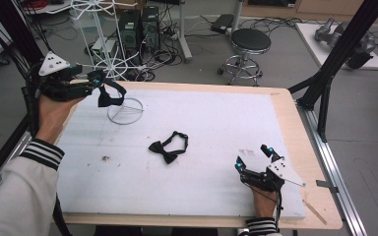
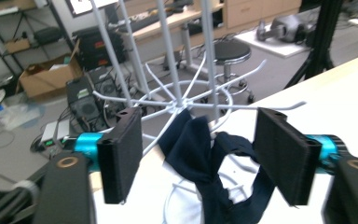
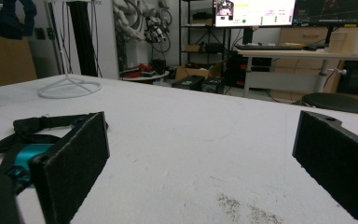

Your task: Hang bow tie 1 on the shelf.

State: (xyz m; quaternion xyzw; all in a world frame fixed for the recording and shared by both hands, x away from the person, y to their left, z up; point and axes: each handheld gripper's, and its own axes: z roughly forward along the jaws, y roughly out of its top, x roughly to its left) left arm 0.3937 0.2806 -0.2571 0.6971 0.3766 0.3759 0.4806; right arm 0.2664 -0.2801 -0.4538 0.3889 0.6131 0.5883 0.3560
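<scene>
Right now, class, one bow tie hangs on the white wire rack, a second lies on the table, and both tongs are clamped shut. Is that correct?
Not quite. The left tongs and the right tongs stand open, as each gripper view shows. The rest holds: one bow tie hangs on the white wire rack, and the second bow tie lies on the table.

High view looks down; both tool views, close, share the white rack (image 2: 177, 100).
</scene>
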